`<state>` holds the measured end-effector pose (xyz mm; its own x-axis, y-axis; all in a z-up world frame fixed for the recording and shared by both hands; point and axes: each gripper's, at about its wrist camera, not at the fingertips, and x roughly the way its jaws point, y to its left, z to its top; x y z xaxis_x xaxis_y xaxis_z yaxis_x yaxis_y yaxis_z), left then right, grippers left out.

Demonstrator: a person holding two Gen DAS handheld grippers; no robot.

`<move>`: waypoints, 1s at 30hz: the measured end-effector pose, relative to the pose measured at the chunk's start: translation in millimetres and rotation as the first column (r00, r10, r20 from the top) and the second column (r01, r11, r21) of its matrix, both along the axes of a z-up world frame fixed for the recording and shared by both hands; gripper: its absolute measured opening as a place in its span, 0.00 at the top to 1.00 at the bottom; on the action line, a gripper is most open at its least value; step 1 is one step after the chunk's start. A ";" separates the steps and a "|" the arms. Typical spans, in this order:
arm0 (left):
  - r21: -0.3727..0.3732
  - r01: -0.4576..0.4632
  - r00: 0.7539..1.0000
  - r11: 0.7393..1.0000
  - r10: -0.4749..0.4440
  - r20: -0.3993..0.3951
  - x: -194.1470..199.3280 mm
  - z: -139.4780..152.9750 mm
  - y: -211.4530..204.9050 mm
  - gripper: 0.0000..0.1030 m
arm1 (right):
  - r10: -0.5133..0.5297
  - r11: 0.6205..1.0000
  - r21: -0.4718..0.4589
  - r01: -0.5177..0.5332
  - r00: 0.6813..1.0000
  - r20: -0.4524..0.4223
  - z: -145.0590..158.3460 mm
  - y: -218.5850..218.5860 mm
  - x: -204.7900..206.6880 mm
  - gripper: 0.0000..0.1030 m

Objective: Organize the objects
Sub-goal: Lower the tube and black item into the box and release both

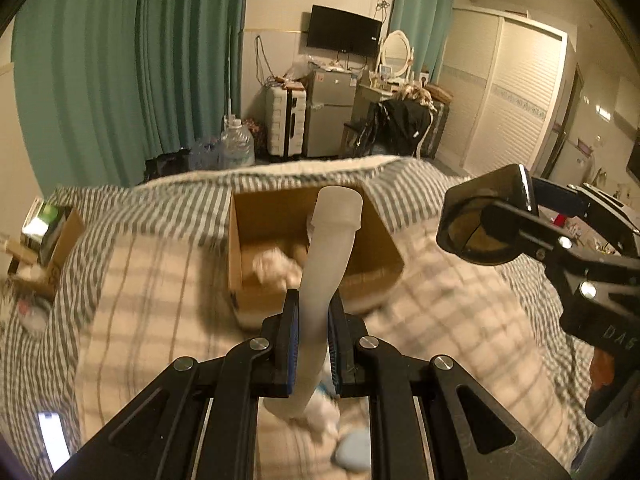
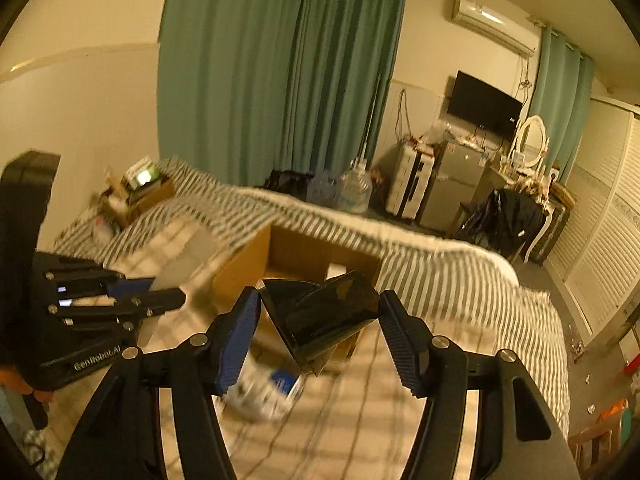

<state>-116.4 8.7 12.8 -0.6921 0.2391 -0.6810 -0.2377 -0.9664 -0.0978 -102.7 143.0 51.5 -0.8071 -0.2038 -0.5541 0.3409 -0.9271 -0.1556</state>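
Cardboard forms the small box seen at the far left of the left wrist view, set on the striped bedding of the bed. Further right, an open cardboard box is shown resting on the checked blanket, with pale crumpled items lying inside it. A translucent white tube is held pinched between the blue pads of the left tool, its flared end raised over the open box. At the right of that view, the right tool is seen carrying a dark, glossy, angular object above the blanket, beside the box. In the right wrist view, the left tool appears at the left edge, and the dark object is shown between the widely spread fingers of the right tool, touching both pads and thus gripped, in front of the open box. A white and blue packet is seen blurred on the blanket below.
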 end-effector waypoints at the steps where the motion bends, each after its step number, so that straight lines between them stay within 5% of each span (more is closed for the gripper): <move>1: 0.002 0.000 1.000 1.000 0.000 -0.001 -9.8 3.8 0.3 0.88 | -0.003 1.000 -0.003 0.003 1.000 -0.004 5.2 0.5 -8.5 0.42; 9: 0.008 -0.025 0.999 1.000 0.024 0.033 -101.2 2.4 4.2 0.88 | -0.032 0.999 0.004 0.032 0.999 0.027 9.4 -5.0 -106.9 0.42; 20: -0.057 -0.013 0.987 0.998 0.022 0.158 -168.2 -87.5 16.5 0.88 | -0.023 1.000 -0.010 0.025 0.980 0.200 -84.1 -6.8 -193.5 0.43; 27: -0.051 -0.014 0.981 0.999 0.024 0.192 -176.8 -107.1 16.3 0.82 | 0.008 0.998 -0.070 0.009 0.970 0.244 -110.9 0.8 -203.1 0.43; 29: -0.051 -0.020 0.981 0.999 0.029 0.192 -173.8 -104.8 15.7 0.73 | 0.009 0.995 -0.094 0.014 0.971 0.239 -107.7 4.6 -199.7 0.24; 30: -0.054 -0.023 0.982 0.998 0.032 0.187 -171.5 -102.4 15.0 0.70 | 0.000 0.994 -0.102 0.024 0.973 0.231 -103.6 6.3 -197.0 0.23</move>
